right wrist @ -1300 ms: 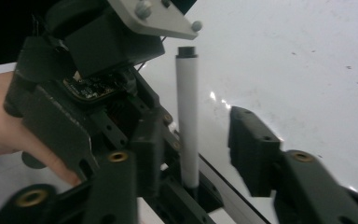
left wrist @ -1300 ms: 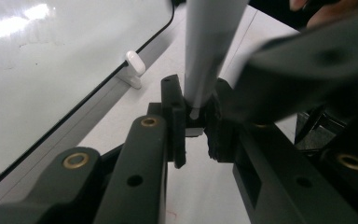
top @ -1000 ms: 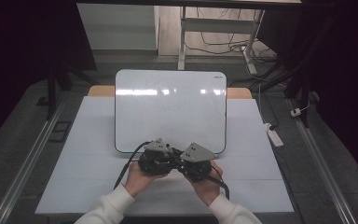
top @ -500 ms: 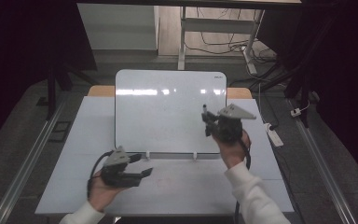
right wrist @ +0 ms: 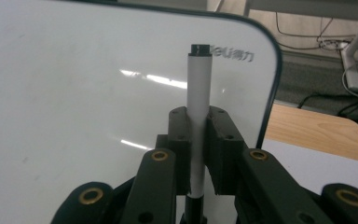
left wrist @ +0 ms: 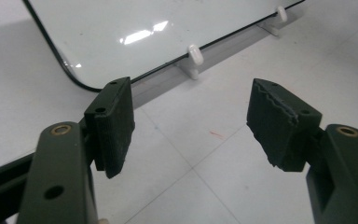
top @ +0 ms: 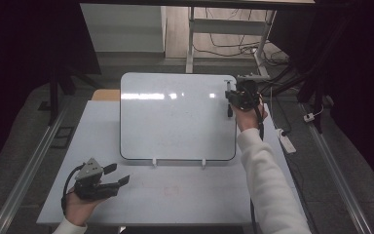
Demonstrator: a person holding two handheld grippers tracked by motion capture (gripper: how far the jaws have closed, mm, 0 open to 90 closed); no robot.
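Note:
A white marker (right wrist: 199,88) with a black end stands upright between the jaws of my right gripper (right wrist: 199,126), which is shut on it. That gripper (top: 233,97) is raised at the top right corner of the whiteboard (top: 175,117), with the marker (top: 230,106) close to the board's right edge. My left gripper (top: 118,174) rests low over the table's front left, pointing right. Its jaws (left wrist: 198,126) have just been opening and stand apart with nothing between them. Beyond them lies the board's lower corner (left wrist: 121,28).
The whiteboard leans on two small white feet (left wrist: 193,53) on the white table (top: 185,195). A faint red mark (left wrist: 216,135) is on the table. A wooden surface (right wrist: 317,130) shows behind the board. A power strip (top: 286,141) and cables lie on the floor at right.
Both hands were together at the front centre. The left gripper has moved left and opened. The right gripper has risen to the board's top right corner with the marker.

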